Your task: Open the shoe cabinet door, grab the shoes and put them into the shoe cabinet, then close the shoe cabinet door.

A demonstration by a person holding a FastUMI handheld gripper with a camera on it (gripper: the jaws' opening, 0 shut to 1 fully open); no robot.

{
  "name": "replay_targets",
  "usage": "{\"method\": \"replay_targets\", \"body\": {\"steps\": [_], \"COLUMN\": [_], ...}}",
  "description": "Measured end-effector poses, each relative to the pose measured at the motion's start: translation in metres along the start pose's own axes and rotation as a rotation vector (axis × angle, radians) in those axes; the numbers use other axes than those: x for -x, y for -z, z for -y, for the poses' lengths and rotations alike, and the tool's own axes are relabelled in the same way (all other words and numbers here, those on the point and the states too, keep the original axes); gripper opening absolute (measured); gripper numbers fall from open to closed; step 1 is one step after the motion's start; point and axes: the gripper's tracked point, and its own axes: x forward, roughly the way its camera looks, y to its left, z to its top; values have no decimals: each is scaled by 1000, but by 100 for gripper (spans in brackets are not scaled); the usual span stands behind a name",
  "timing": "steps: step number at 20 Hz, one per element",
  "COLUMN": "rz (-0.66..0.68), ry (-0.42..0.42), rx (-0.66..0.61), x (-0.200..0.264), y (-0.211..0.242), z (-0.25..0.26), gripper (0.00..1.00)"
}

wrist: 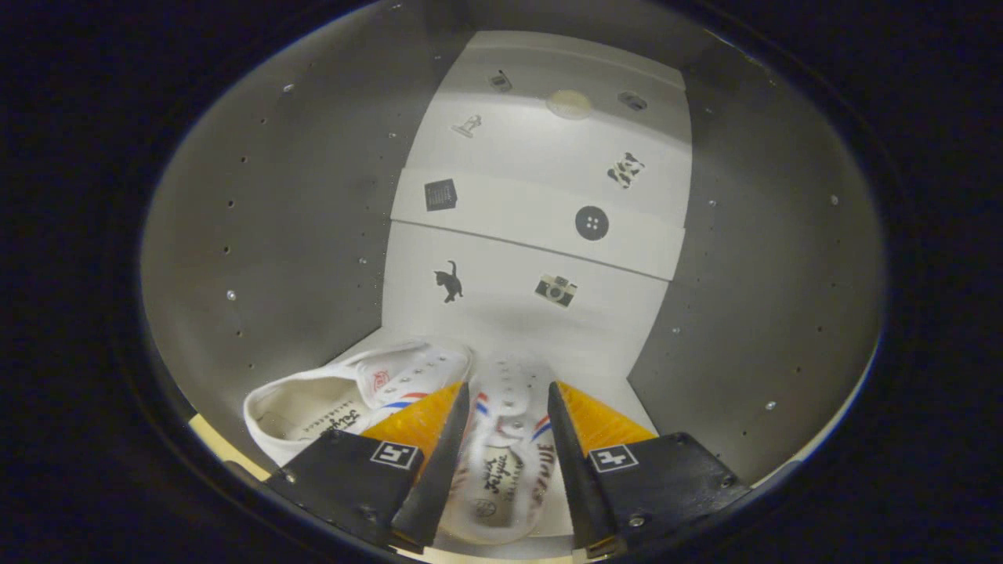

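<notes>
White laminate lines the inside of the tall shoe cabinet, which surrounds the whole scene: grey-shadowed side walls dotted with shelf-pin holes, and a pale back panel stepping upward in three sections. Small dark stickers decorate that back panel, among them a cat, a camera and a round button.

On the cabinet floor sit two white canvas sneakers with red and blue side stripes. The left sneaker rests beside the left finger, its opening facing the camera and its toe angled toward the back wall and slightly right. The right sneaker lies between the two fingers, its long axis running straight along them, heel nearest the camera and toe pointing at the back panel.

The gripper reaches into the cabinet with its fingers on either side of the right sneaker. They stand close to its sides, but whether both pads press on it or have just let go cannot be told. This placement suggests the shoes are being set side by side, toes inward, so the door can close.
</notes>
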Motion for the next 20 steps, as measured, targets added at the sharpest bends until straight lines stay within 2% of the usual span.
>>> {"method": "replay_targets", "body": {"steps": [2, 5, 11, 15, 20], "rz": [29, 87, 196, 233, 224], "ry": [28, 14, -10, -3, -1], "rx": [-3, -41, -67, -40, -124], "x": [24, 73, 184, 254, 361], "y": [-12, -36, -83, -102, -109], "z": [1, -4, -6, 1, 25], "gripper": [65, 65, 100, 100, 100]}}
